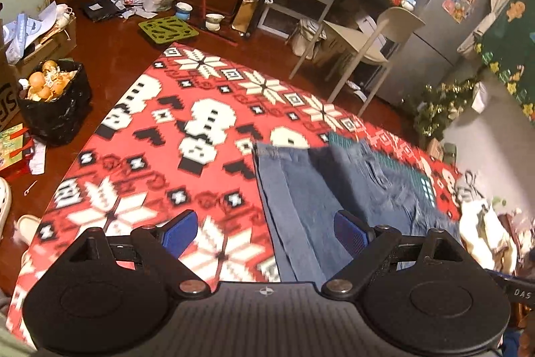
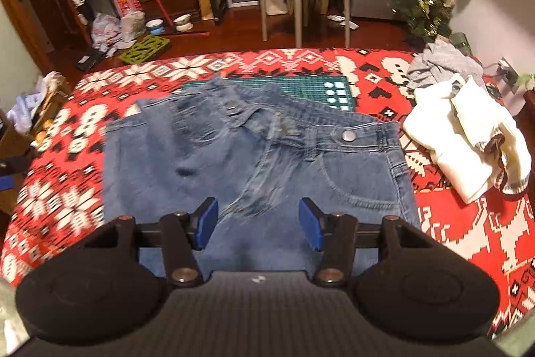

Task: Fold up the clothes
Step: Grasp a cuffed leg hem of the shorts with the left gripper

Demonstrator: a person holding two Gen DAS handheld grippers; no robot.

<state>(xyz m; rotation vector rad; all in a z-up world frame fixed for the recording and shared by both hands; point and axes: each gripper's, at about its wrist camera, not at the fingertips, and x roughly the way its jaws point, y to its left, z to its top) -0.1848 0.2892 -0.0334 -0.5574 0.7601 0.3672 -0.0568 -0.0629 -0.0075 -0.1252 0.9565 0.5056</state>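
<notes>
Right hand-held gripper (image 2: 259,225), jaws apart and empty, hovers over jeans (image 2: 254,163); waistband runs crosswise ahead. Left hand-held gripper (image 1: 265,233), wide apart, straddles their left edge.

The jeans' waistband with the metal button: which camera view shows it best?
The right wrist view: the jeans lie spread and the waistband button faces the camera. The left wrist view shows the jeans only obliquely and blurred, without a visible button.
</notes>
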